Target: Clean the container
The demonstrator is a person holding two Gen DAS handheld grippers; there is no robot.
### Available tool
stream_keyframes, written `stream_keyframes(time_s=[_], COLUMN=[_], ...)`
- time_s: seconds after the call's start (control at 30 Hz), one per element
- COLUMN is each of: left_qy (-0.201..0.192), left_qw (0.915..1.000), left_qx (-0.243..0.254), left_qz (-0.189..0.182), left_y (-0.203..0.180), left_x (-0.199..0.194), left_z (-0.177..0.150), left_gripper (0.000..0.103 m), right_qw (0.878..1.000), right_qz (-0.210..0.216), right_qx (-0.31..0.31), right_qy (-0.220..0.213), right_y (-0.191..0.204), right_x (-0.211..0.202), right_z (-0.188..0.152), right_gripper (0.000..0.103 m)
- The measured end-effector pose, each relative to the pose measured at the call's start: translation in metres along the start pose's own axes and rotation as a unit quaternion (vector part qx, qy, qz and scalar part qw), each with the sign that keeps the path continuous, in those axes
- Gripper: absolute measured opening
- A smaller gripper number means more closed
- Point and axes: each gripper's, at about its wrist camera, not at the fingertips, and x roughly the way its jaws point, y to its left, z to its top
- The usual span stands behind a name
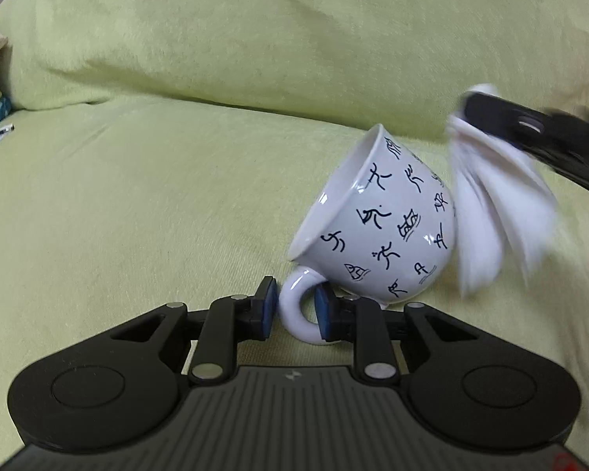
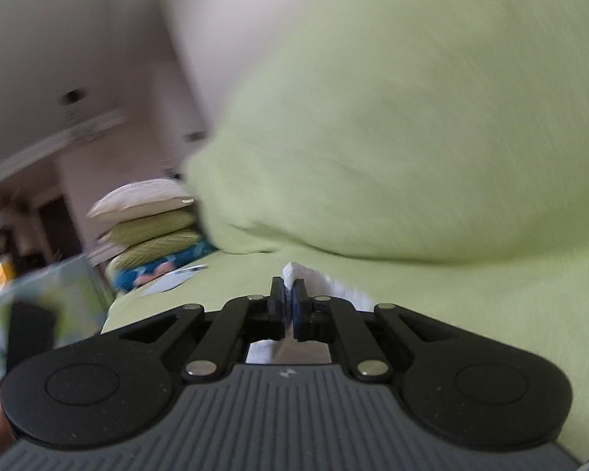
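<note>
Left tongs point(image 1: 294, 310) level and low over the green sofa seat point(image 1: 137, 216), pads closed on the handle point(image 1: 294, 314) of the white cup point(image 1: 377, 227). Cup tipped on its side, mouth aimed up and left, base toward the right. Right tongs point(image 2: 289, 306) pressed together, pinching a white cloth point(image 1: 491, 212) hanging just right of the cup.

Glossy ceramic cup point(image 1: 377, 223) (smooth); soft white cloth point(image 1: 491, 212).
</note>
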Motion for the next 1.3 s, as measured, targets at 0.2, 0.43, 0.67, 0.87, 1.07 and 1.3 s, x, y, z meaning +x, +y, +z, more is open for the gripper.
stream_keyframes(time_s=[0.2, 0.43, 0.67, 0.87, 1.07, 1.3], left_qy=[0.004, 0.005, 0.006, 0.005, 0.005, 0.003], left_qw=[0.9999, 1.0, 1.0, 1.0, 1.0, 0.9999], left_qx=[-0.013, 0.001, -0.003, 0.004, 0.003, 0.011], left_qz=[-0.006, -0.001, -0.001, 0.001, 0.002, 0.009], left_y=[0.003, 0.009, 0.016, 0.02, 0.025, 0.026], left_x=[0.0, 0.011, 0.02, 0.022, 0.026, 0.032], left_z=[0.001, 0.007, 0.018, 0.021, 0.026, 0.03], left_gripper=[0.028, 0.026, 0.026, 0.027, 0.027, 0.026], right_qw=[1.0, 0.99, 0.983, 0.974, 0.963, 0.932], right_qz=[0.012, 0.068, 0.072, 0.041, 0.001, -0.108], right_qx=[0.009, 0.117, 0.136, 0.186, 0.235, 0.328], right_qy=[0.007, 0.049, 0.102, 0.127, 0.134, 0.108], right_y=[0.01, -0.011, -0.028, -0.056, -0.078, -0.078], right_x=[0.014, 0.069, 0.108, 0.117, 0.115, 0.094], right_z=[-0.015, -0.005, 0.007, 0.004, -0.009, -0.039], right_gripper=[0.003, 0.0, 0.0, 0.0, 0.0, 0.0])
